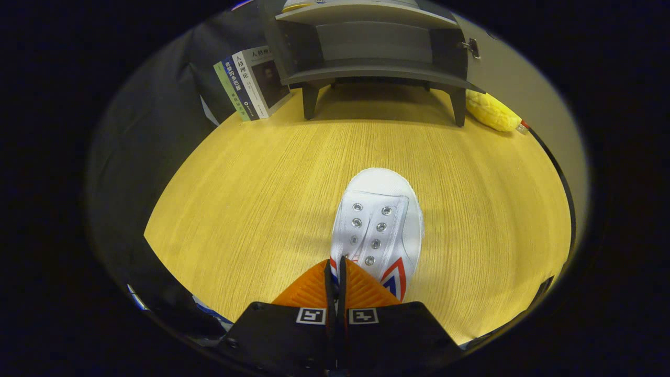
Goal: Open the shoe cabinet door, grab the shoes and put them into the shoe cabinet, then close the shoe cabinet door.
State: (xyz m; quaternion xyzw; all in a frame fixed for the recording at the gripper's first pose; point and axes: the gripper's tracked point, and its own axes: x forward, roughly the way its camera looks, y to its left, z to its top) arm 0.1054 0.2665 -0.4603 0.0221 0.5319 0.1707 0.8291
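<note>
Your gripper (335, 267) has its two ribbed, wedge-shaped fingers drawn almost together, pinching a thin edge of the shoe (378, 225) at its heel end; only a narrow slit shows between them. The shoe is a white canvas sneaker, laceless, with two rows of round metal eyelets and a smooth rounded rubber toe cap pointing away from you. A red and blue chevron stripe marks its side next to the fingers.

The shoe sits over the bench (251, 199), a yellow wood-grain surface with fine lines running across it. You cannot tell if the sole is touching the bench or lifted.

Well beyond the toe stands the shoe cabinet (374, 52), grey, boxy, on short tapered legs, its door (515, 78) swung open to the right, one flat shelf inside. A few paperback books (251, 84) lean beside its left leg. A lumpy yellow plush item (492, 111) lies by the right leg.
</note>
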